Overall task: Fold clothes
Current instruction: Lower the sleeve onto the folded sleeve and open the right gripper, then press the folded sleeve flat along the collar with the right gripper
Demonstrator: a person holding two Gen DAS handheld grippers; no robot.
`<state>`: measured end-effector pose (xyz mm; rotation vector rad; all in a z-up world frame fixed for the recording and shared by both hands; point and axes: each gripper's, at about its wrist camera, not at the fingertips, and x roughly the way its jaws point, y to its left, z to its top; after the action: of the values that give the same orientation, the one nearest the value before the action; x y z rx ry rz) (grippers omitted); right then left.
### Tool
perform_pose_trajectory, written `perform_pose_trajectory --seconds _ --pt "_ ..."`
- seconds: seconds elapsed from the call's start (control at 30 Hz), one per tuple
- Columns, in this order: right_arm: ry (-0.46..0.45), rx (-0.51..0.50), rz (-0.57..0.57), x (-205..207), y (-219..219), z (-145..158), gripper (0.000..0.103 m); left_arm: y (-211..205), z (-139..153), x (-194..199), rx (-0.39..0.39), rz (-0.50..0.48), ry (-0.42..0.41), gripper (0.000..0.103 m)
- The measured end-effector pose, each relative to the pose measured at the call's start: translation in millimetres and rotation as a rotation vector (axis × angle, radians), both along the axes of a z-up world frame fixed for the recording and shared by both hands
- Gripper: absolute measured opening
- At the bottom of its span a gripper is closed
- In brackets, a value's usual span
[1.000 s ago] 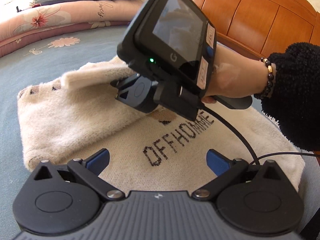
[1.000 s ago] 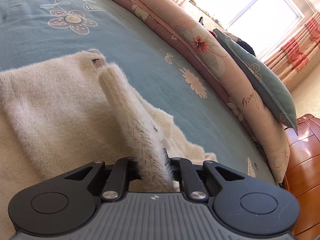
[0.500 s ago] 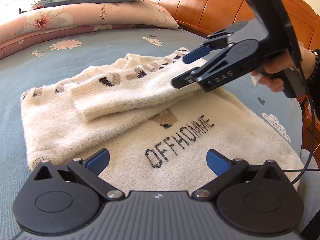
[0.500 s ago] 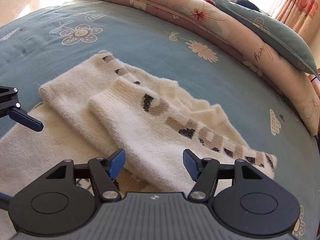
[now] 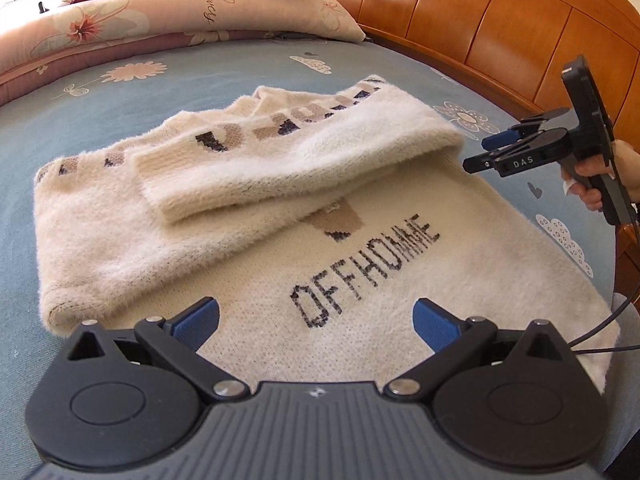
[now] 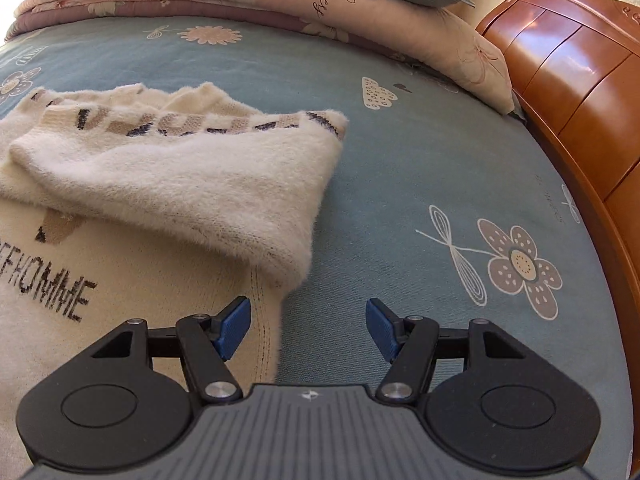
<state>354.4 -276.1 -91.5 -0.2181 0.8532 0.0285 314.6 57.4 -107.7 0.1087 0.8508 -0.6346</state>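
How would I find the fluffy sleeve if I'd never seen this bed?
Start at the blue flower-print bedsheet, where a fuzzy cream knitted sweater lies flat. Across its chest, above the dark "OFFHOMME" lettering, lies the folded-over cream sleeve. It is the only raised layer, edged with brown and dark blocks.

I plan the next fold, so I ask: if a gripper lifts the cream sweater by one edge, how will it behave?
The cream sweater probably hangs limp: its folded sleeve already drapes softly over the body. The fuzzy knit should grip rather than slip on the blue fingers. It looks thick, so likely somewhat heavy, and may drag on the bedsheet.
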Motion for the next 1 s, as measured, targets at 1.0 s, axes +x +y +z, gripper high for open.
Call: perform_pose_trajectory --seconds 1.0 --pt "-0.112 -0.165 -0.040 1.6 -5.6 -42.7 0.061 0.1 -3.9 1.6 0.007 0.010 0.009 0.102"
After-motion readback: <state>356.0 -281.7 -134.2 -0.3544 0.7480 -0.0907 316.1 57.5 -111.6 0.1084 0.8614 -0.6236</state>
